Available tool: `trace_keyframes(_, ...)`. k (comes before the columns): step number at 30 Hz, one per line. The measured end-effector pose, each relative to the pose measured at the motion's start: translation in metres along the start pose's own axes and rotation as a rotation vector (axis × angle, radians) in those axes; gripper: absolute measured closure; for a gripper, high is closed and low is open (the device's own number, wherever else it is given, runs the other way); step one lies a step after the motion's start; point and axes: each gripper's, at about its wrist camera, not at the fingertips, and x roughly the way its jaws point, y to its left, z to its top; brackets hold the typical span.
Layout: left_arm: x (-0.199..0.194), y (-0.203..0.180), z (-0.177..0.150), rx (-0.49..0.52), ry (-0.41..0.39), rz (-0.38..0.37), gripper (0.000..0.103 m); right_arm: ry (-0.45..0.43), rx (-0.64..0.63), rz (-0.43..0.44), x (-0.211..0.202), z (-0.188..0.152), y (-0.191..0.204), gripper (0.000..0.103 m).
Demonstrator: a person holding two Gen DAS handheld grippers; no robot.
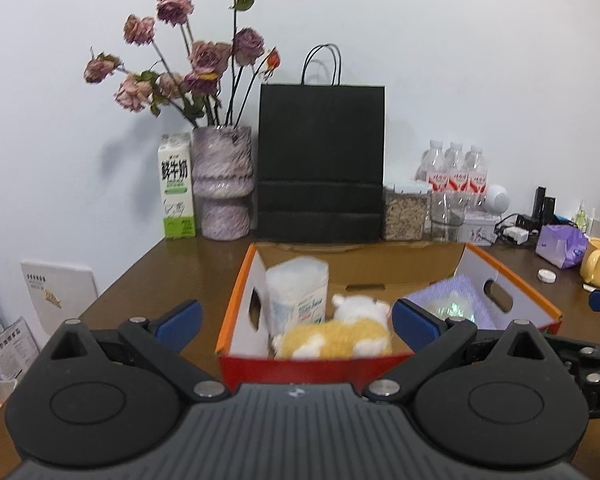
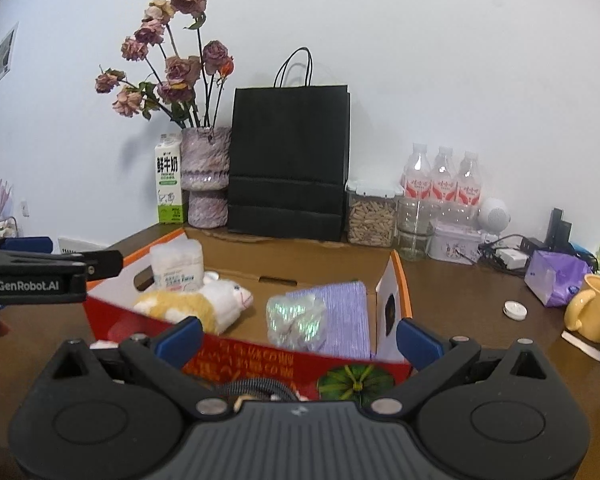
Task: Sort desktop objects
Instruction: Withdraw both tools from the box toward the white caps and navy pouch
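Both hand-held grippers, left (image 1: 296, 318) and right (image 2: 298, 336), spread and empty before box (image 2: 402, 280) holding plush (image 2: 196, 304); mug (image 2: 592, 308) remains on surface (image 2: 460, 300). Risk: fingers snagging box rim.

Cardboard box (image 2: 384, 280): raw brown matt inside, glossy red print outside; in it a fuzzy cloth plush toy (image 2: 196, 304), a crinkly clear plastic pack of cotton pads (image 2: 177, 266), an iridescent shiny foil wrap (image 2: 296, 320) on a ribbed lilac pad (image 2: 348, 312). Wood table (image 1: 172, 276) dark, smooth, slightly glossy; along its back edge a matt black paper bag (image 1: 320, 160), waxy carton (image 1: 176, 192), mottled glazed vase (image 1: 222, 184), clear plastic bottles (image 2: 440, 178); near the right edge a glossy yellow ceramic mug (image 2: 594, 312). Both grippers matt black plastic, ribbed grey top, blue rubbery pads (image 2: 180, 338), metal pivots.
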Motion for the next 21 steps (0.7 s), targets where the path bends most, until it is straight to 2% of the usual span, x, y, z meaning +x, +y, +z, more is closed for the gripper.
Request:
trace_keyframes(15, -0.032, 0.009, -0.057, 0.026, 0.114, -0.019, 0.0, 0.107, 0.006, 0.0, -0.026, -0.055, -0.001, 0.0)
trace_keyframes(21, -0.043, 0.012, -0.073, 0.017, 0.152, -0.012, 0.0, 0.144, 0.012, 0.031, -0.038, -0.067, 0.011, 0.0)
